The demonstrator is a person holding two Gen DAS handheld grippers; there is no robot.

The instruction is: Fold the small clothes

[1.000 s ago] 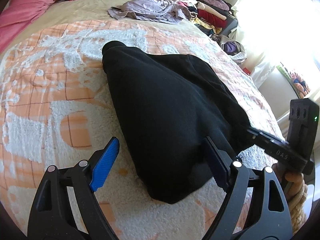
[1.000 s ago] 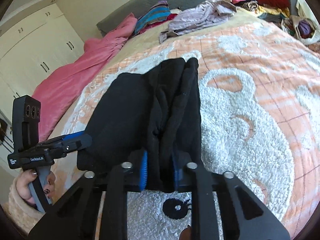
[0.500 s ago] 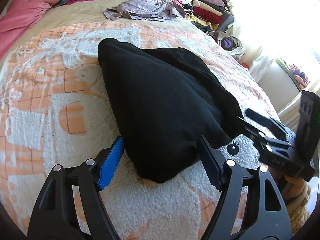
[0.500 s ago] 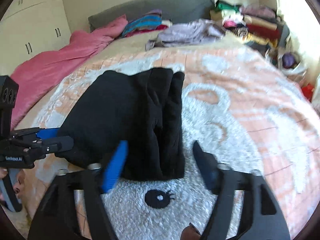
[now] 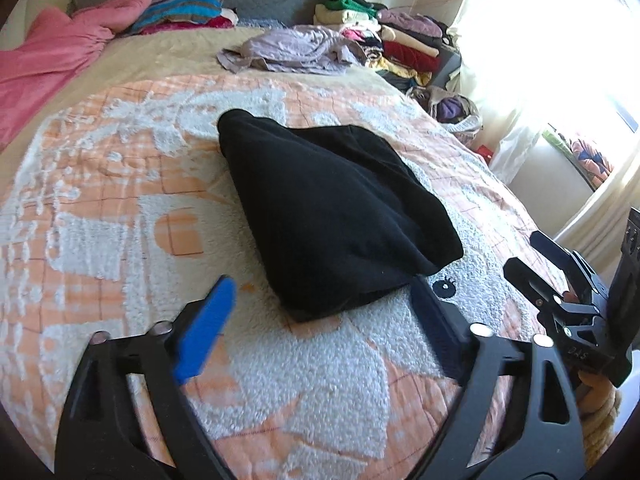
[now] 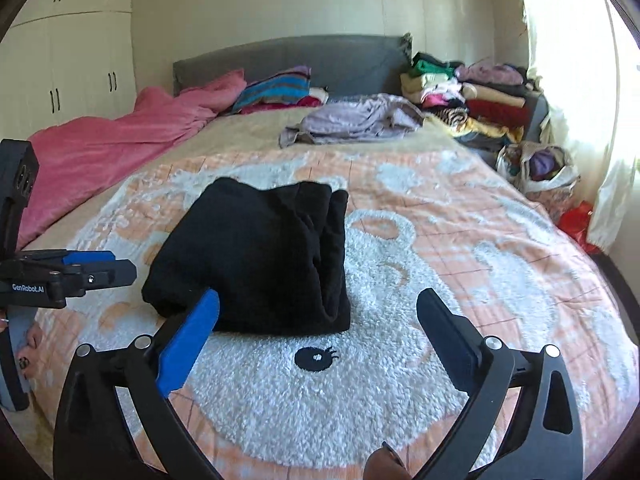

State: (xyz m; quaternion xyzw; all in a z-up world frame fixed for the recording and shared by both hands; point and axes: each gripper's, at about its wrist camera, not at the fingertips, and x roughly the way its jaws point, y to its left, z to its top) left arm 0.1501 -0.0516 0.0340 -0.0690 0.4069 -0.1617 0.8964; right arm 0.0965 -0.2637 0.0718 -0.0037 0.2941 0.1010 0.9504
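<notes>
Both grippers just let go: left gripper point(image 5: 320, 320) fingers have opened wide, nothing between them; right gripper point(image 6: 320, 332) fingers, clamped on cloth a second ago, have opened wide too. Black garment point(image 6: 260, 256) lies folded on the bed point(image 6: 460, 248) – looks finished, next piece likely
</notes>
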